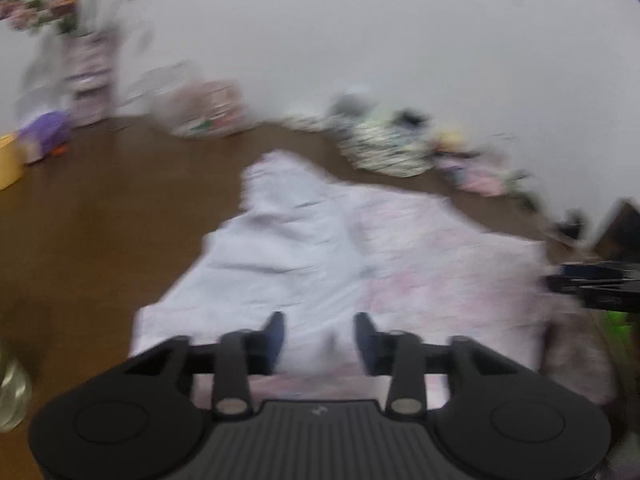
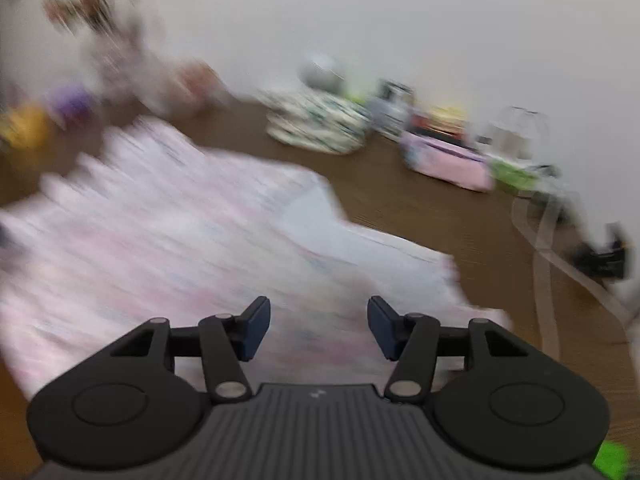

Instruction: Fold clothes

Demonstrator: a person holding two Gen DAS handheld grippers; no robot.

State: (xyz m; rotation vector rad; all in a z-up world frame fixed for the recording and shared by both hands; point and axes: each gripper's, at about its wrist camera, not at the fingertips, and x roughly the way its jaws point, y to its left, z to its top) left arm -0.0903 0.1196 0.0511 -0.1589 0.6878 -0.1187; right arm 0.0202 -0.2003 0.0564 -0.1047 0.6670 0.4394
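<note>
Nearest to us, our left tool (image 1: 319, 340) hangs with its jaws apart and nothing between them, the pale pink garment (image 1: 360, 256) lying just below and beyond the blue pads (image 1: 276, 338). Our right tool (image 2: 318, 326) likewise stands open and empty over the same cloth (image 2: 168, 240), so neither tool grips anything. We judge this a pause between folds: both tools are off the fabric, likely so that we can pick fresh hold points on an edge or corner. The garment lies spread flat on the brown worktop (image 1: 100, 220), with one side turned over to show a plainer whitish face, which suggests a first fold is already laid. At the right edge of the left view the right tool shows dark over the garment's far side. Farther off, against the white wall, sit a patterned bundle of cloth (image 2: 320, 128), a pink pouch (image 2: 448, 164) and a yellow container (image 1: 8, 164), kept well apart from the folding space. Both views are blurred, so finer detail is beyond us.
</note>
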